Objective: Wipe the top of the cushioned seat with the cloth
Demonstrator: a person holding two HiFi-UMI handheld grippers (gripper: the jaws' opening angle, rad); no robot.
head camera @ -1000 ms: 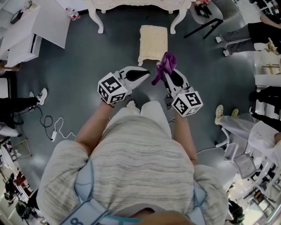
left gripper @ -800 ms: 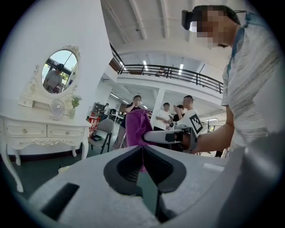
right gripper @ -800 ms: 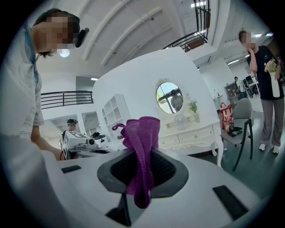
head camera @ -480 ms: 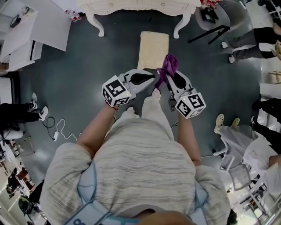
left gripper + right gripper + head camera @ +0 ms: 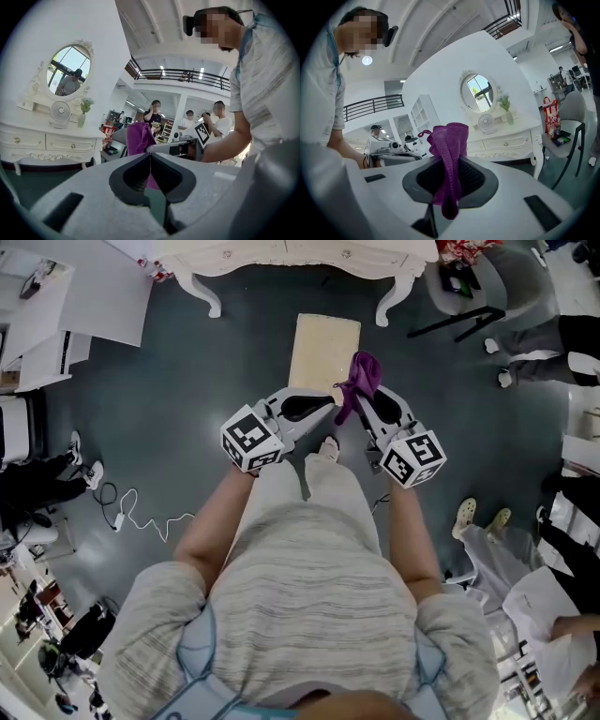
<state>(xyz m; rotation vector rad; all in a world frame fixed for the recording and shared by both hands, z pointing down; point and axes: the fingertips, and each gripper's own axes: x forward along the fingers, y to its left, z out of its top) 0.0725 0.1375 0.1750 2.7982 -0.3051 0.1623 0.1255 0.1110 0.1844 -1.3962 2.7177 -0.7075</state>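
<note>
Your right tongs [image 5: 449, 165] are clamped on the purple cloth [image 5: 449, 150]. The right gripper view shows the fabric pinched between the two dark pads. A bunched fold stands up above the tips and a shorter tail hangs down below them. Behind the cloth in that view stand the white table [image 5: 506, 140] and its oval mirror [image 5: 478, 93].

Your left tongs [image 5: 150, 157] are closed, with their pads meeting at the tips and nothing caught between them. The purple you see just past them in the left gripper view is the cloth held by your other hand.

From the head view, both tongs sit in the middle of the frame in front of your body, angled toward each other. Their tips are near one another and the cloth is at the right pair's tip.

The cushioned seat [image 5: 322, 348] is a pale cream rectangle in the upper middle of the frame. It stands on the dark grey floor [image 5: 187, 381], just below the white table along the top edge. In the picture the cloth overlaps the seat's lower right corner, and the left tongs' tips lie just below the seat's lower edge. I cannot tell from that view whether the cloth touches the cushion.
</note>
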